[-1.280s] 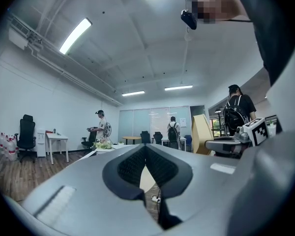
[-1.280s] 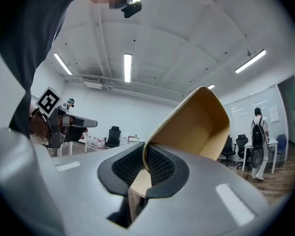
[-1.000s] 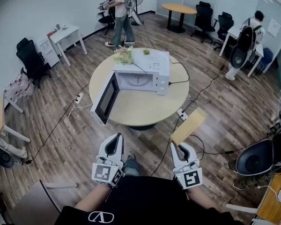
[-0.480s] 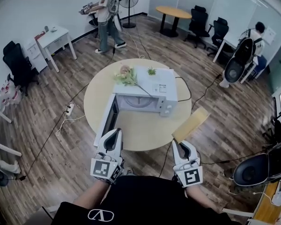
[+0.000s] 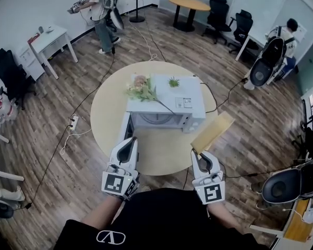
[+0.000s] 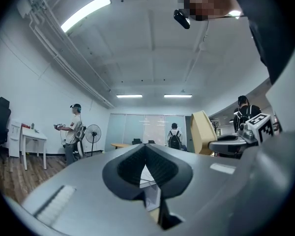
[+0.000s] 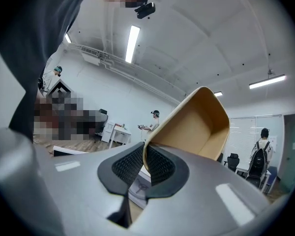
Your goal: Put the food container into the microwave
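Observation:
A white microwave (image 5: 167, 100) stands on a round wooden table (image 5: 107, 103) with its door (image 5: 126, 132) swung open toward me on the left. My right gripper (image 5: 199, 154) is shut on the rim of a tan paper food container (image 5: 213, 132), which it holds tilted up over the table's near right edge. In the right gripper view the container (image 7: 196, 127) rises from between the pads of the right gripper (image 7: 144, 154). My left gripper (image 5: 128, 144) hovers just in front of the open door, shut and empty. The left gripper view shows the left gripper (image 6: 146, 149) and the container (image 6: 202, 129) off to the right.
Flowers (image 5: 141, 87) and a small plant (image 5: 173, 82) lie on top of the microwave. A power strip (image 5: 73, 123) and cables run across the wooden floor. A standing person (image 5: 101, 9), a white desk (image 5: 48, 38), office chairs and a second round table (image 5: 188, 4) lie beyond.
The table and microwave have come closer and now sit directly ahead of both grippers. The right gripper keeps its hold on the container. The standing person has drifted left.

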Action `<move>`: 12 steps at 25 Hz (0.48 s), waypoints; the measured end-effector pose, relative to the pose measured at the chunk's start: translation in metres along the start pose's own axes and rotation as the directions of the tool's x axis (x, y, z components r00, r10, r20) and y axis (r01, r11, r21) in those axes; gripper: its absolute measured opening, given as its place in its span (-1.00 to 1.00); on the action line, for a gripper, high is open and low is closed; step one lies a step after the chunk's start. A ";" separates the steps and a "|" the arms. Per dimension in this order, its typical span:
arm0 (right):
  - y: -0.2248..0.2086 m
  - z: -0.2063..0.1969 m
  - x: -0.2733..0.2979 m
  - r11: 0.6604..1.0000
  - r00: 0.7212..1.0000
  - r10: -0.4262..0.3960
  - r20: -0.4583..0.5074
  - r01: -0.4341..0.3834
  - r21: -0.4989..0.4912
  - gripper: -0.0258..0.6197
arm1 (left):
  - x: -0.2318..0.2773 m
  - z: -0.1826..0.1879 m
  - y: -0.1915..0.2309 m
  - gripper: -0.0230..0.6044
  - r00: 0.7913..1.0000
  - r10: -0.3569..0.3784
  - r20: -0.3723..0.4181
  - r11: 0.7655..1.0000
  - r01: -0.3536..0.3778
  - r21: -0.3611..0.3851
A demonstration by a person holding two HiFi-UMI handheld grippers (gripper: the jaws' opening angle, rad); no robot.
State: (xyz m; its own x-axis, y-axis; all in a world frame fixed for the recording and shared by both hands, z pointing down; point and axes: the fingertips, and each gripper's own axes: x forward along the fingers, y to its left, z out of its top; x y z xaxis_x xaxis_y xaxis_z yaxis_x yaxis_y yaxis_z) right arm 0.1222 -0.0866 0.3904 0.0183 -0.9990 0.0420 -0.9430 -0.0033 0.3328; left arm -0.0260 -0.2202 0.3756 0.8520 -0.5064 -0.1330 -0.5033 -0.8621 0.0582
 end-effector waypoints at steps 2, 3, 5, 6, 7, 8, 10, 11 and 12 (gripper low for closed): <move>-0.003 -0.001 0.006 1.000 1.000 0.007 0.003 -0.007 0.006 -0.85 | 0.006 -0.003 0.000 -0.93 1.000 0.002 -0.003 1.000 -0.002 0.007; -0.005 -0.002 0.009 1.000 1.000 0.011 0.006 -0.011 0.008 -0.85 | 0.008 -0.003 -0.002 -0.93 1.000 0.004 -0.004 1.000 -0.004 0.013; -0.011 -0.002 0.012 1.000 1.000 0.023 0.008 -0.023 0.008 -0.85 | 0.012 -0.001 -0.004 -0.93 1.000 0.017 0.002 1.000 -0.017 0.026; -0.014 -0.003 0.013 0.999 0.999 0.032 0.009 -0.032 0.009 -0.85 | 0.013 0.001 -0.005 -0.93 1.000 0.029 0.006 0.999 -0.029 0.032; -0.018 -0.002 0.014 0.999 0.999 0.041 0.013 -0.041 0.013 -0.85 | 0.014 0.003 -0.005 -0.93 0.999 0.044 0.009 0.998 -0.044 0.036; -0.021 -0.001 0.016 0.999 0.999 0.050 0.022 -0.050 0.017 -0.85 | 0.016 0.004 -0.005 -0.93 0.998 0.058 0.009 0.998 -0.058 0.038; -0.028 0.000 0.016 0.998 0.997 0.067 0.039 -0.068 0.015 -0.85 | 0.018 0.005 -0.008 -0.93 0.997 0.079 -0.002 0.996 -0.079 0.040; -0.031 0.000 0.017 0.997 0.996 0.075 0.042 -0.076 0.011 -0.85 | 0.019 0.005 -0.010 -0.93 0.996 0.085 -0.006 0.996 -0.085 0.042; -0.034 0.000 0.018 0.997 0.996 0.082 0.046 -0.082 0.007 -0.85 | 0.021 0.006 -0.011 -0.93 0.996 0.091 -0.002 0.995 -0.091 0.046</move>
State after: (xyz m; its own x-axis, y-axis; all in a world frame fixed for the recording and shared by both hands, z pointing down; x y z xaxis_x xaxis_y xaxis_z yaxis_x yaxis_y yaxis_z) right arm 0.1543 -0.1048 0.3803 -0.0739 -0.9969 0.0257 -0.9437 0.0783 0.3216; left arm -0.0038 -0.2215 0.3666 0.8029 -0.5830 -0.1247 -0.5848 -0.8108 0.0249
